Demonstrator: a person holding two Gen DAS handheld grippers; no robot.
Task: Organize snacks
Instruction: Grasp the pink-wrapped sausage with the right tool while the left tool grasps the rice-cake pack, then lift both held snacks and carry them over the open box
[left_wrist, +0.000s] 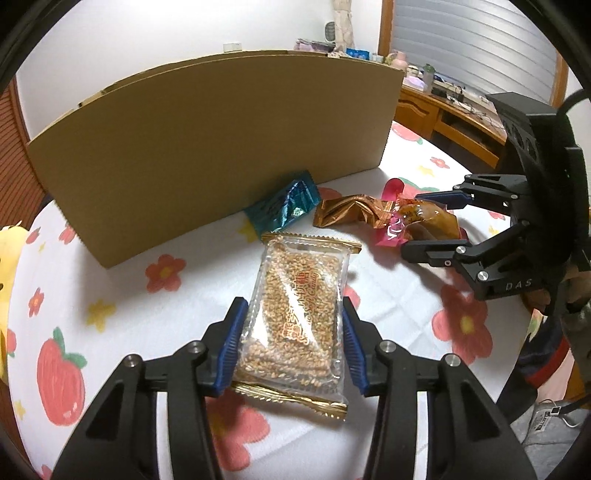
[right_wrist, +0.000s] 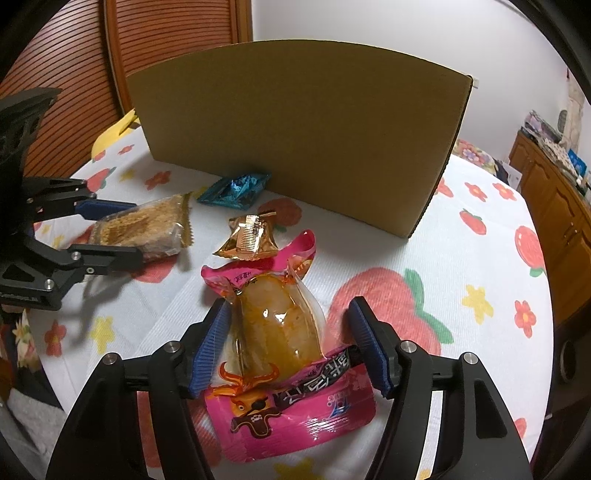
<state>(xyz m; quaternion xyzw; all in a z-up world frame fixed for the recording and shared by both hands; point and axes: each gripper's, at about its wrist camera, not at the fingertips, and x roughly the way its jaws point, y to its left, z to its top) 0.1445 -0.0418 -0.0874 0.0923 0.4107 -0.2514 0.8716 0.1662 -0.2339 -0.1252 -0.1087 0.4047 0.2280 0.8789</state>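
Left gripper (left_wrist: 291, 343) clamped on sesame candy pack (left_wrist: 295, 314), in front of cardboard box (left_wrist: 207, 147). Right gripper (right_wrist: 291, 343) open around pink snack pouch (right_wrist: 280, 354), right pad apart, also before box.

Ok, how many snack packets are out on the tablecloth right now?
4. Sesame candy between the left gripper fingers; pink pouch between the right gripper fingers; blue wrapper by the cardboard box; gold wrapper mid-table. The box may hide more.
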